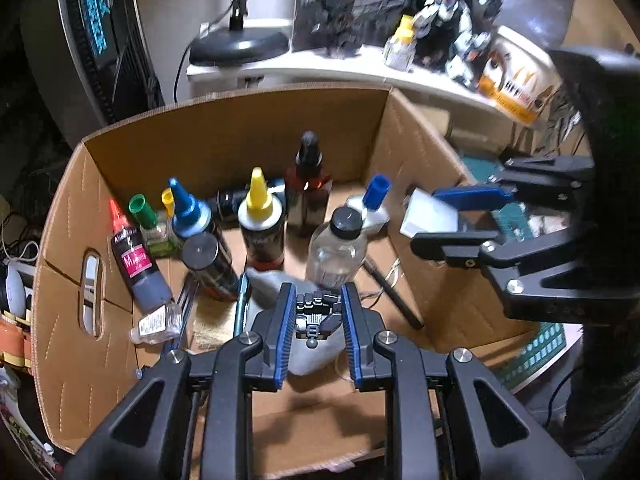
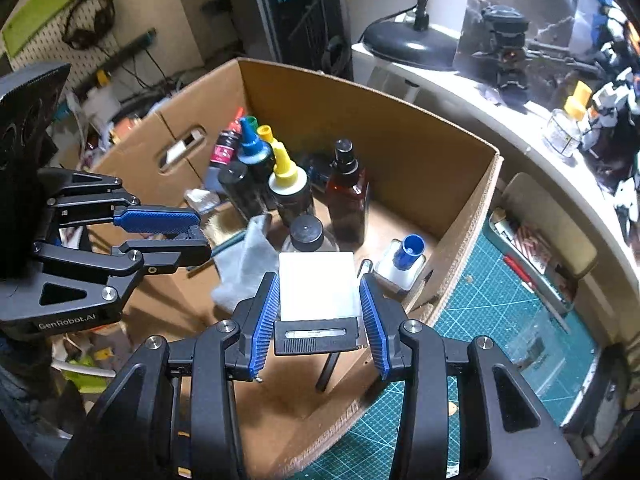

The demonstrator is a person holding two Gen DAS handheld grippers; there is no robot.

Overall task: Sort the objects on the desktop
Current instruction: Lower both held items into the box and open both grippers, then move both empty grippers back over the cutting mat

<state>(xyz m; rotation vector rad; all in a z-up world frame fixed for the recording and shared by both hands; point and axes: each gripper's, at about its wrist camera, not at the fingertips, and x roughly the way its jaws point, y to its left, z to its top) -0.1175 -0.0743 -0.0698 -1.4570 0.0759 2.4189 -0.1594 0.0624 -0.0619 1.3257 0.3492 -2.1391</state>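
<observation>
Pinching a small dark-grey plastic model part (image 1: 316, 316), the left gripper (image 1: 316, 332) hangs over the near end of an open brown cardboard box (image 1: 224, 128). Its blue-ribbed pads sit close against the part on both sides. The right gripper (image 2: 320, 312) comes in over the box's right wall with a flat white card clamped in a black holder (image 2: 318, 284) between its pads; whether they press it firmly or only bracket it is hard to tell.

Inside the box many things already stand or lie: a crumpled grey cloth (image 1: 276, 280), a clear bottle with a black cap (image 1: 338, 248), a black bottle with a yellow nozzle (image 1: 260, 224), a blue-nozzled bottle (image 1: 190, 216), a tube with a red tip (image 1: 136, 256), a small square bottle with a blue cap (image 2: 404, 260) and, farther back, a brown spray bottle (image 1: 308, 196).

My reading is that the sorting is well along, with two more pieces held above the box. How much clutter outside it belongs to the job cannot be settled.

Beside the box the table carries a green cutting mat (image 2: 500, 320) and a tray of small tools (image 2: 532, 248). Beyond, a white shelf (image 1: 360, 68) holds a black lamp base (image 1: 240, 44) and robot model figures (image 1: 452, 20), with a pegboard wall (image 2: 60, 36) at the left.
</observation>
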